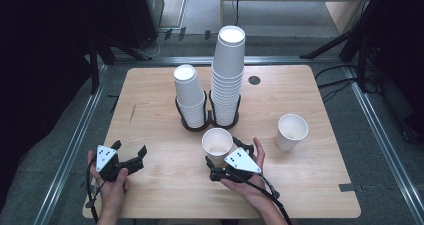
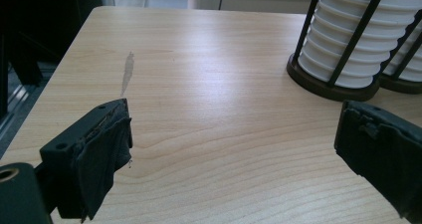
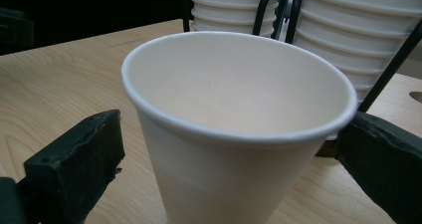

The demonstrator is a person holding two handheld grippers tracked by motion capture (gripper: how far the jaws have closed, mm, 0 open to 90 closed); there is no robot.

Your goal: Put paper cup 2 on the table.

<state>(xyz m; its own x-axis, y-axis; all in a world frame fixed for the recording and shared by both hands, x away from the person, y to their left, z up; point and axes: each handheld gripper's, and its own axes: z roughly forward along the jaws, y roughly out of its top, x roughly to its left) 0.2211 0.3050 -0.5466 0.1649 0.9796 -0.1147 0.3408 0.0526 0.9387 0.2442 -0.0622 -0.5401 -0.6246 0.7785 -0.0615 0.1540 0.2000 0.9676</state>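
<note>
Between right tongs (image 3: 234, 149), spread wide: paper cup (image 3: 234, 129) upright, mouth up, untouched. Left tongs (image 2: 234, 149) apart.

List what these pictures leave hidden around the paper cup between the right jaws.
- Paper cup base: cut off by the right gripper view's bottom edge.
- Cup near side: hidden behind the right hand-held gripper in the high view.
- Cup holder top: cut off by the left gripper view's upper edge.

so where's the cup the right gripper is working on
In the high view the cup stands upright on the table, near the middle, just in front of the two cup stacks and between the open right gripper fingers.
</note>
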